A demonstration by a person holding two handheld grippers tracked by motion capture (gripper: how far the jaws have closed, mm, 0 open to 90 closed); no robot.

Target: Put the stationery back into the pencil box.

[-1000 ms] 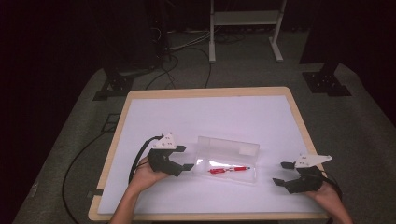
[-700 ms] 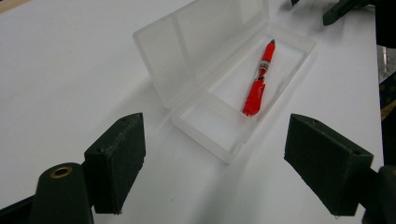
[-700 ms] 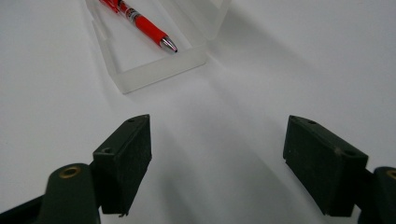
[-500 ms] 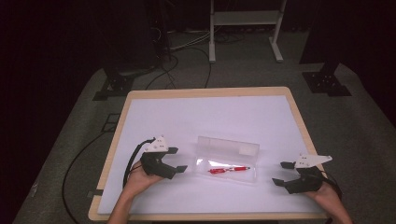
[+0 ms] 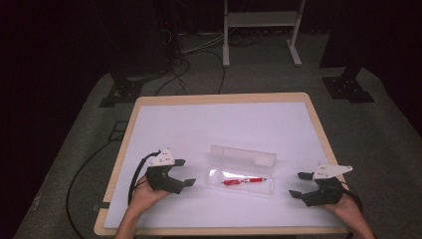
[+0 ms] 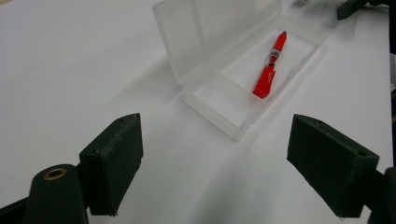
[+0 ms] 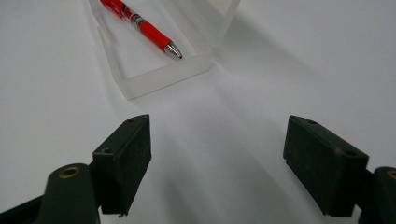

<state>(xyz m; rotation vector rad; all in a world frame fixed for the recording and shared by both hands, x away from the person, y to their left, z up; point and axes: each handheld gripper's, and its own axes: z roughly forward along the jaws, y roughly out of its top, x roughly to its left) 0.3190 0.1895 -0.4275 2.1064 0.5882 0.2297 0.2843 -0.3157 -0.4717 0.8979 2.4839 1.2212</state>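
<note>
No readable writing anywhere: the pen (image 6: 270, 66) has a dark printed band near its middle, too small to read, and no brand shows on the case (image 5: 242, 171) or on either gripper.

Counts: one pen, one case, two grippers, one counter (image 5: 219, 124).

The pen is red with a silver tip and lies flat inside the tray of the clear plastic case. The case sits open, lid standing up along the far side, at the near middle of the counter. In the high view the pen lies roughly along the tray's length, tip toward the right gripper (image 5: 297, 184).

Left gripper (image 5: 185, 173) is at the near left of the counter, just beside the case's left end, apart from it. Its jaws have just been opening and now stand wide apart, with bare counter between them. In the left gripper view the case lies ahead of the jaws, not between them.

Right gripper is at the near right, near the case's right end, also apart from it. Its jaws are spread wide with nothing gripped; the right gripper view shows white counter between them and the case corner with the pen tip ahead.

One hand on each gripper, two hands total. Cable trails from the left gripper off the counter's left edge.
</note>
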